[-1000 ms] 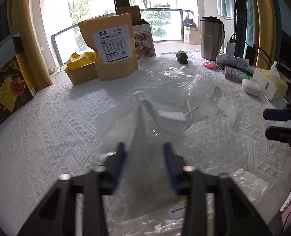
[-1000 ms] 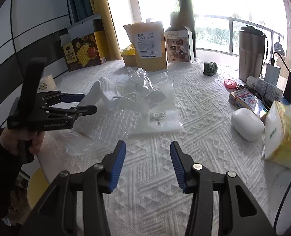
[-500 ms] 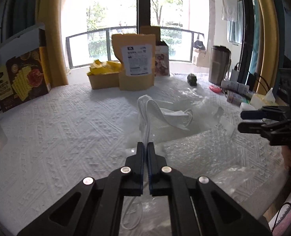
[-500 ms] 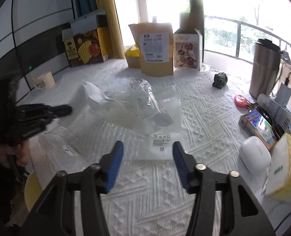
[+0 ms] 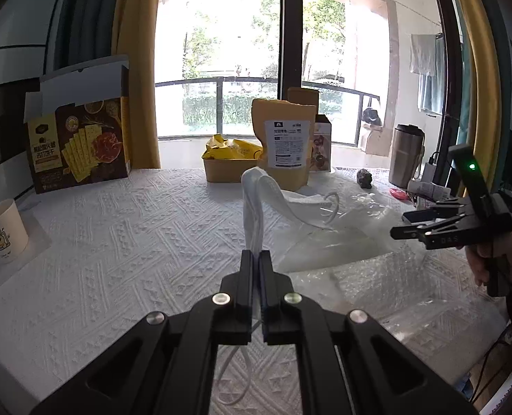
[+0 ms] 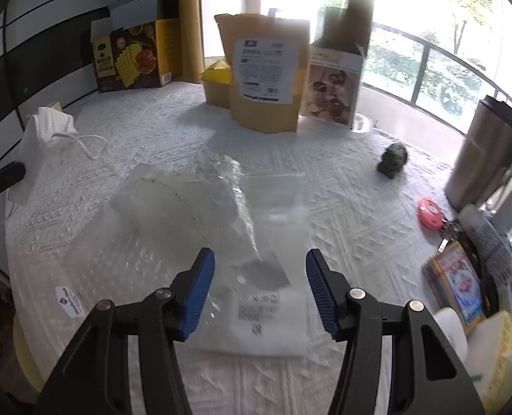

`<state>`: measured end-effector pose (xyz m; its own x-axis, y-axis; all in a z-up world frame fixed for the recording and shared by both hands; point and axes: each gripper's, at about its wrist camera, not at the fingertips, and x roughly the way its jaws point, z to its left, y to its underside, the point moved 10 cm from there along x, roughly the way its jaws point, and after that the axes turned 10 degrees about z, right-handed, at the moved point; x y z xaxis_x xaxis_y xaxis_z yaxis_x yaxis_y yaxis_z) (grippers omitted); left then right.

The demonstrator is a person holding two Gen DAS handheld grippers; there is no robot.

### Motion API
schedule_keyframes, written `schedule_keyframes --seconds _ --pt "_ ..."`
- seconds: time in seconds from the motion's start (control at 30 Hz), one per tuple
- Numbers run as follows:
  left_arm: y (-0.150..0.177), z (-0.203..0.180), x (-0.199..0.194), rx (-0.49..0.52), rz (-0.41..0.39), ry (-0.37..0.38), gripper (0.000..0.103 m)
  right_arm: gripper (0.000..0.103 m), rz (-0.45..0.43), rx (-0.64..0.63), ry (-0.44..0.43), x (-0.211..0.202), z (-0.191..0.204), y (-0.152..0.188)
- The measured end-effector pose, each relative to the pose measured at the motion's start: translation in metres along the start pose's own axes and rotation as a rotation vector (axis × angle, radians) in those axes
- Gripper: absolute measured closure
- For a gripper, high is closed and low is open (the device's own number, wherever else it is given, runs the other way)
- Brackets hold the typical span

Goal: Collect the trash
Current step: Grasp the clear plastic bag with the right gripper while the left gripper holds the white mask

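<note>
**Two grippers, one mask lifted off the table**

Two grippers share our work at the white tablecloth [image 5: 124, 228]. Nearest to us, the left gripper [image 5: 255, 259] has its fingers pressed together on a white face mask [image 5: 256, 207]; a second ago those fingers stood apart over the pile, and half a second ago they had just closed. Since then the mask has come up off the plastic and now hangs raised, one ear loop [image 5: 328, 207] arching free and another dangling below our fingers. In the right wrist view the mask [image 6: 45, 131] shows at the far left, clear of the heap.

Our right gripper [image 6: 260, 287] has its blue pads spread wide above a clear plastic bag [image 6: 273, 314] with a printed label, closer to the bag than it was a second ago. Just left of it lies bubble wrap [image 6: 93, 263], and crumpled clear film [image 6: 200, 193] sits behind.

Farther back stand a yellow pouch [image 5: 283, 145], a cracker box [image 5: 79, 145] and a steel tumbler [image 6: 480, 155]. A mug [image 5: 1, 230] sits at the table's left edge.
</note>
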<state>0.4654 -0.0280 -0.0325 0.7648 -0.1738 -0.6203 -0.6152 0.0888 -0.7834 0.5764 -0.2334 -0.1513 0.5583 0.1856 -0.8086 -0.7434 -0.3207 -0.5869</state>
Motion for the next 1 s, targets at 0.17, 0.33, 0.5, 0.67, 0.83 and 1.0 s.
schedule_keyframes --seconds 0.17,0.33,0.5,0.67,0.83,1.0 --pt "0.005 0.011 -0.007 -0.027 -0.011 0.001 0.1 0.051 0.002 -0.007 0.005 0.011 0.005 -0.001" --pt "0.011 0.012 -0.017 -0.036 -0.018 0.014 0.1 0.089 -0.008 -0.027 0.037 0.009 0.011 0.0" --pt "0.015 0.011 -0.035 -0.034 -0.031 0.015 0.1 0.097 -0.068 -0.033 0.052 -0.017 0.017 -0.001" --pt "0.018 0.009 -0.055 -0.04 -0.047 0.021 0.1 0.098 -0.107 -0.058 0.063 -0.048 0.028 0.004" --pt "0.025 0.003 -0.079 -0.037 -0.066 0.022 0.1 0.098 -0.128 -0.087 0.068 -0.076 0.045 0.015" --pt "0.033 0.0 -0.101 -0.051 -0.077 0.027 0.1 0.098 -0.15 -0.097 0.06 -0.103 0.061 0.033"
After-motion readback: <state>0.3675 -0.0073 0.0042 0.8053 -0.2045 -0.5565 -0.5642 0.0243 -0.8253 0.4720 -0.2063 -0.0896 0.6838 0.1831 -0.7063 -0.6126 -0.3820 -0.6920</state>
